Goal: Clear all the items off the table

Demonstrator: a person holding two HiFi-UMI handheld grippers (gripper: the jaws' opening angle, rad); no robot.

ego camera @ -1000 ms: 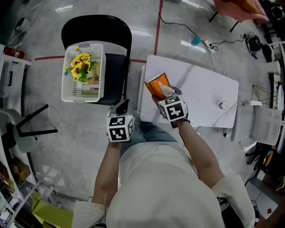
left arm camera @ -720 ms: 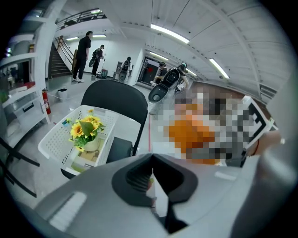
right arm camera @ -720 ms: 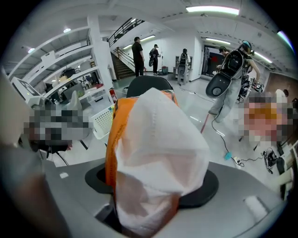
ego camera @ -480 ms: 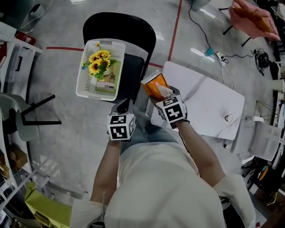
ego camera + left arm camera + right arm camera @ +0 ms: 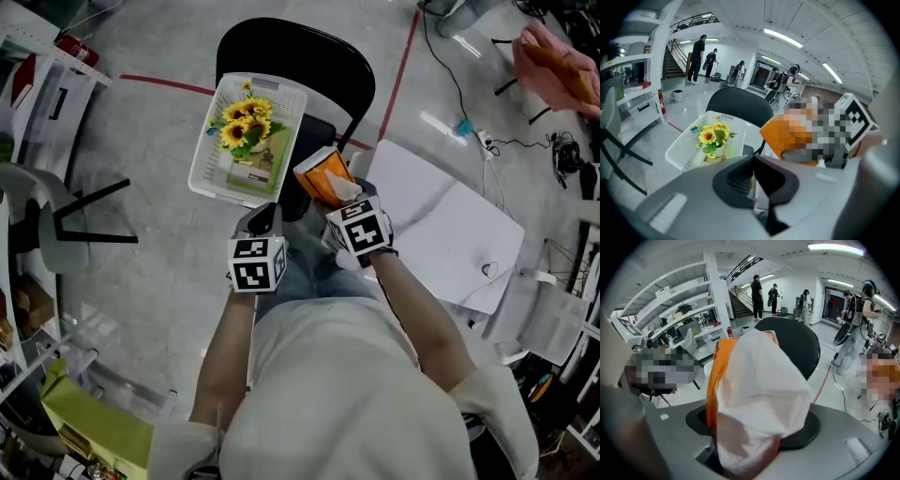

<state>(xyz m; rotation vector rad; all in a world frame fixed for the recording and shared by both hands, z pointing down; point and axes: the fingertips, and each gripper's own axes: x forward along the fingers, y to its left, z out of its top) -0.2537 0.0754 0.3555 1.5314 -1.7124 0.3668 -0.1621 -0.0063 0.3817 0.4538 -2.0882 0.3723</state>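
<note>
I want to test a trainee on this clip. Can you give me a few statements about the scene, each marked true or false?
1. The right gripper holds an orange tissue pack. True.
2. The left gripper is open. False: its jaws are together, with nothing between them.
3. The white basket sits on the black chair. True.
4. The basket holds apples. False: sunflowers are in it.
</note>
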